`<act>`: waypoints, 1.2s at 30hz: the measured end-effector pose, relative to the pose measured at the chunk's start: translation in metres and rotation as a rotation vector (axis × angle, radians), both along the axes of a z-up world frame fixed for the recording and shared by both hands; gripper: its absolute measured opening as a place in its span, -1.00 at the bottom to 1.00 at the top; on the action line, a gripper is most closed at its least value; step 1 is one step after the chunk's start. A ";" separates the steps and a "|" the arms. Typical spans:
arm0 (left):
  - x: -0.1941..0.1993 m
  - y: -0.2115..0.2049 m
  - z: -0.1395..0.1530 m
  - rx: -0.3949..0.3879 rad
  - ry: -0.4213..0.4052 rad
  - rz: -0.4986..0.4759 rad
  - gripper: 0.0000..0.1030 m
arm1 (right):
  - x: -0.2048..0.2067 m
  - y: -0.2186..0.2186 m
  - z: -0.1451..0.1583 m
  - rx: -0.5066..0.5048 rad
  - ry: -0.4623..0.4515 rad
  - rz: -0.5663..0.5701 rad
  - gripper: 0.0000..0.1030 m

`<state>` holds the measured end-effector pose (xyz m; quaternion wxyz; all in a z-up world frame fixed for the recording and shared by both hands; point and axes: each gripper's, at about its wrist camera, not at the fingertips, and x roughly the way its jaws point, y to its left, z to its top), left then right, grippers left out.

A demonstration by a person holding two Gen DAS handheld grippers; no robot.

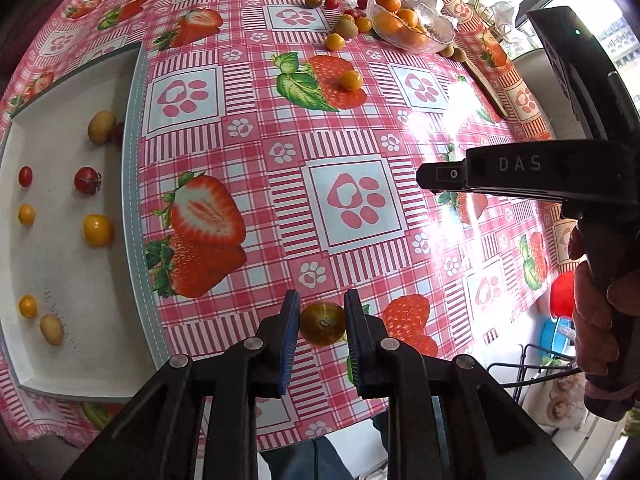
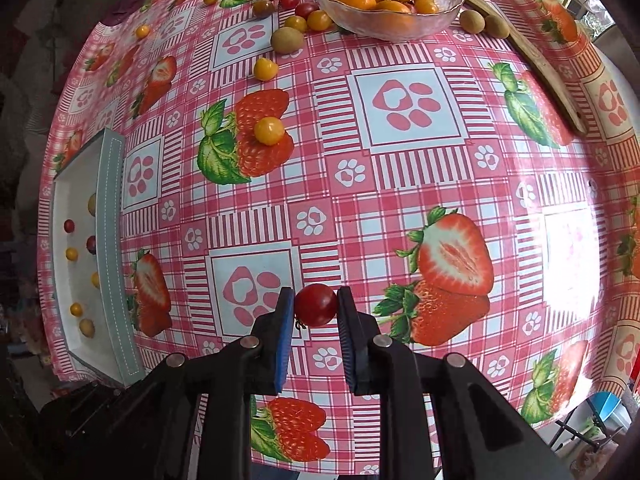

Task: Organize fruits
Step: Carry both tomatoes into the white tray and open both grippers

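Note:
My left gripper (image 1: 322, 314) is shut on a greenish-brown cherry tomato (image 1: 322, 323), held above the strawberry-print tablecloth. My right gripper (image 2: 316, 304) is shut on a red cherry tomato (image 2: 315, 305), also lifted off the cloth. The right gripper's black body shows at the right of the left wrist view, held by a hand (image 1: 600, 320). A white tray (image 1: 80, 260) lies to the left with several small red, yellow and olive fruits in it; the right wrist view shows the tray (image 2: 110, 216) at the far left. More loose fruits lie scattered near a glass bowl (image 2: 400, 24) of oranges at the far side.
A yellow tomato (image 2: 269, 131) rests on a printed strawberry mid-table, another yellow tomato (image 2: 265, 69) farther back. A wooden board (image 2: 552, 80) lies at the far right. The table's near edge runs just below both grippers. A red tub (image 1: 562, 294) sits on the floor at right.

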<state>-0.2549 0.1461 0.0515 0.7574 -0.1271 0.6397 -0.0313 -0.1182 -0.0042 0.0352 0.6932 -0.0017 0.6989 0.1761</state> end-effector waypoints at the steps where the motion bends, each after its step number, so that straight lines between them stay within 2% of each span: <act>1: -0.002 0.005 0.002 0.004 -0.003 0.009 -0.54 | -0.002 0.001 0.002 0.003 0.001 0.001 -0.55; 8: -0.017 0.040 0.013 0.039 -0.025 0.082 -0.54 | -0.020 0.018 0.011 0.019 0.004 0.034 -0.55; 15: -0.030 0.085 0.019 0.092 -0.055 0.189 -0.54 | -0.031 0.061 0.024 0.045 -0.009 0.109 -0.54; 26: -0.037 0.181 0.007 0.214 -0.049 0.363 -0.54 | -0.039 0.164 0.041 0.108 -0.037 0.252 -0.55; 32: -0.033 0.216 -0.009 0.241 -0.031 0.417 -0.54 | -0.037 0.224 0.035 0.129 -0.030 0.320 -0.55; 36: -0.027 0.224 -0.020 0.248 -0.006 0.425 -0.54 | -0.037 0.263 0.024 0.119 -0.027 0.370 -0.55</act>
